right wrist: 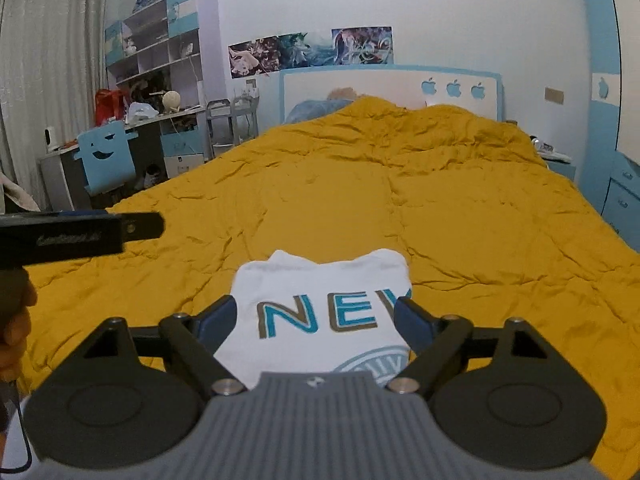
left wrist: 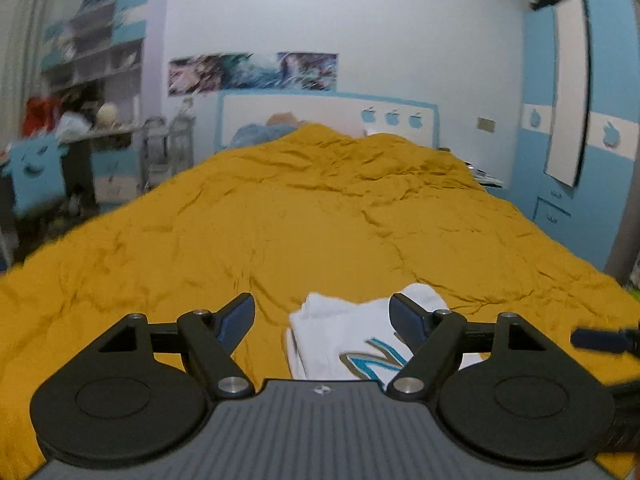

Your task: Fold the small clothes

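On the near end of the bed: white folded shirt (right wrist: 320, 312) lies flat on the mustard quilt (right wrist: 400, 200).
Shirt direction: blue "NEW" lettering reads left to right, its top toward the far headboard (right wrist: 390, 80); long axis cannot be told.
Left gripper (left wrist: 322, 318): jaws spread, empty, above the shirt's left edge.
Right gripper (right wrist: 316, 320): jaws spread, empty, above the shirt.

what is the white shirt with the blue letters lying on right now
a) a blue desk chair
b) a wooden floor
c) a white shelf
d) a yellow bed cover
d: the white shirt lies folded on the yellow bed cover, in front of the open right tongs; the left tongs are open too, and neither touches it.
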`<act>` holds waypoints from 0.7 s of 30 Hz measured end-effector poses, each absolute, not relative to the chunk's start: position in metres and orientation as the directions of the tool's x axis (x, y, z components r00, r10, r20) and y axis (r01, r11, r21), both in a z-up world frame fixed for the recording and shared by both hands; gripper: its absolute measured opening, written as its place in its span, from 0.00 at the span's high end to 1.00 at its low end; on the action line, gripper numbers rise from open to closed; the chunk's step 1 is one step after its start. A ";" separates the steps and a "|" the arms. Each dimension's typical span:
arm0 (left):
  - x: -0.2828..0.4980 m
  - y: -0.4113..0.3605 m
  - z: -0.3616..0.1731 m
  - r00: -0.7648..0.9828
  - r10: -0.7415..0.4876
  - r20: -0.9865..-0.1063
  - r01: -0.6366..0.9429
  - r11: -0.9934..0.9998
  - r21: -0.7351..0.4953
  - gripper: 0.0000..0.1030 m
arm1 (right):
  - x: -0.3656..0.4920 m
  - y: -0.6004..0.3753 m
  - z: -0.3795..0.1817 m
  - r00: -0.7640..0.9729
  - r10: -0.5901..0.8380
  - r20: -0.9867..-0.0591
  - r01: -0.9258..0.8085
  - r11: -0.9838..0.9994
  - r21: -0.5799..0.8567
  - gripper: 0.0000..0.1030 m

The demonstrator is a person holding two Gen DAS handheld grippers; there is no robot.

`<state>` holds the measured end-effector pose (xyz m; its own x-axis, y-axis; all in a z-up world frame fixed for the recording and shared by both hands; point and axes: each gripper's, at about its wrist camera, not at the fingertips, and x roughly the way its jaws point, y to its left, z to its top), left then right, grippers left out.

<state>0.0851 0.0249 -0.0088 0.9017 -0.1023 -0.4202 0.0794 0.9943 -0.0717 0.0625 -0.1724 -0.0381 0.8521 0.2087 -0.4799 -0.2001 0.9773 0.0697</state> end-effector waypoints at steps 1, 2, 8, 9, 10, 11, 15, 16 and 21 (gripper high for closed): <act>0.080 0.027 -0.011 0.899 -0.103 -0.425 0.072 0.993 -0.090 0.10 | 0.056 -0.168 -0.041 0.855 0.187 -0.484 -0.185 0.981 0.054 0.21; 0.077 0.026 -0.015 0.900 -0.093 -0.426 0.062 0.994 -0.086 0.09 | 0.051 -0.164 -0.045 0.854 0.168 -0.493 -0.173 0.984 0.035 0.21; 0.060 0.018 -0.034 0.870 -0.018 -0.492 0.033 0.999 0.022 0.09 | 0.025 -0.161 -0.069 0.823 0.129 -0.553 -0.117 0.992 0.056 0.21; 0.057 0.017 -0.036 0.860 -0.027 -0.509 0.042 0.999 0.017 0.09 | 0.022 -0.160 -0.073 0.820 0.118 -0.561 -0.109 0.993 0.050 0.21; 0.056 0.016 -0.038 0.851 -0.029 -0.524 0.045 0.999 0.017 0.09 | 0.019 -0.159 -0.076 0.816 0.111 -0.567 -0.104 0.994 0.043 0.21; 0.054 0.016 -0.039 0.841 -0.025 -0.541 0.042 0.999 0.019 0.09 | 0.016 -0.159 -0.079 0.812 0.105 -0.574 -0.102 0.994 0.037 0.21; 0.048 0.015 -0.046 0.806 0.002 -0.591 0.020 0.999 0.031 0.09 | 0.013 -0.161 -0.094 0.789 0.086 -0.608 -0.092 0.996 0.022 0.21; 0.048 0.015 -0.047 0.797 0.005 -0.605 0.018 0.999 0.033 0.09 | 0.011 -0.161 -0.097 0.782 0.082 -0.618 -0.088 0.996 0.021 0.21; 0.038 0.010 -0.059 0.767 -0.004 -0.642 0.035 0.999 0.035 0.09 | 0.006 -0.163 -0.105 0.761 0.093 -0.643 -0.087 0.995 0.040 0.21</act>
